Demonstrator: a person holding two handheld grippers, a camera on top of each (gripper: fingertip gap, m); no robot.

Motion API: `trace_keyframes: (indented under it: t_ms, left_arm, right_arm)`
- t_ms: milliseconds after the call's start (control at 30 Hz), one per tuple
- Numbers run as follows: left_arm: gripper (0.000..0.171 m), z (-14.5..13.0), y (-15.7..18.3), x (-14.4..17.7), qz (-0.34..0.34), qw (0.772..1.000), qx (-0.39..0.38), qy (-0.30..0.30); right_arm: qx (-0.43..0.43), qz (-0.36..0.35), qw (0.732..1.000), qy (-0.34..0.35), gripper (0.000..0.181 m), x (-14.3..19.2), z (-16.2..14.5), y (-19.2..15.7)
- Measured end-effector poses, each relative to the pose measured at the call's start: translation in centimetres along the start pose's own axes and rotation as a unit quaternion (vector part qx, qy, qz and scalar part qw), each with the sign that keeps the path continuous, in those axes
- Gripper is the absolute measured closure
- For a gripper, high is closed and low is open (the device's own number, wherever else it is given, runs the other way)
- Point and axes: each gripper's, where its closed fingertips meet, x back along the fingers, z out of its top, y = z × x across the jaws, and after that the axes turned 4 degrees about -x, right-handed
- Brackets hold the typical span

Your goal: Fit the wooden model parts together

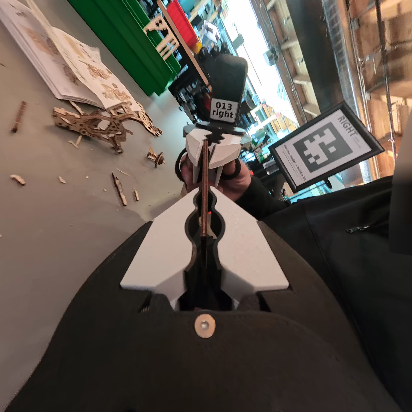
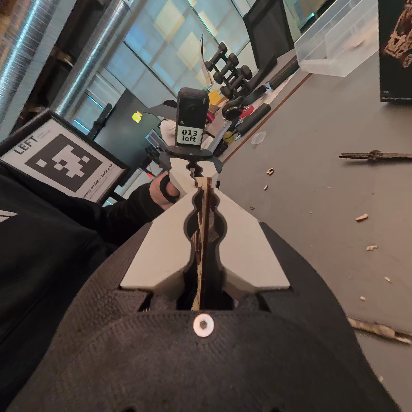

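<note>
Across the grey tabletop (image 1: 66, 223) lie the bigger things: an open paper instruction booklet (image 1: 66, 60) at the far side, and just beside it a half-built pale wooden model frame (image 1: 100, 124) with curved cut-out plates. Small wood scraps (image 1: 120, 189) and a dark wooden stick (image 1: 17, 117) are scattered nearby. A framed black-and-white marker sign (image 1: 323, 149) stands near the person's dark sleeve (image 1: 263, 196).

Above the table, the two tools face each other tip to tip. Between them runs a thin flat wooden model strip (image 1: 204, 178), seen edge-on. The left gripper (image 1: 204, 196), white-fingered on a black body, is clenched on the near end of that strip. The right gripper (image 2: 205, 191) is likewise closed on the same strip (image 2: 206, 223), whose pale face and dark edge pass back between its fingers (image 2: 160, 245). A second long dark wooden part (image 2: 374, 155) lies apart on the table.
</note>
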Motion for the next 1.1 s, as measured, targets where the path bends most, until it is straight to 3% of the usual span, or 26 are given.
trace_keyframes:
  t_ms: [167, 500, 1100]
  left_arm:
    - [0.171, 0.8, -0.3, 1.0, 0.001, 0.999, 0.004, 0.046]
    - [0.171, 2.0, -0.3, 1.9, -0.016, 0.993, 0.002, 0.113]
    - [0.169, 1.5, -2.3, 2.3, 0.089, 0.990, -0.072, 0.080]
  right_arm:
    - [-0.050, 0.060, 0.996, 0.034, 0.180, -1.1, 0.7, -0.1]
    - [-0.064, 0.089, 0.991, 0.071, 0.180, -1.5, 1.8, -0.2]
    - [-0.004, -0.034, 0.999, 0.011, 0.177, -2.7, 1.7, 2.4]
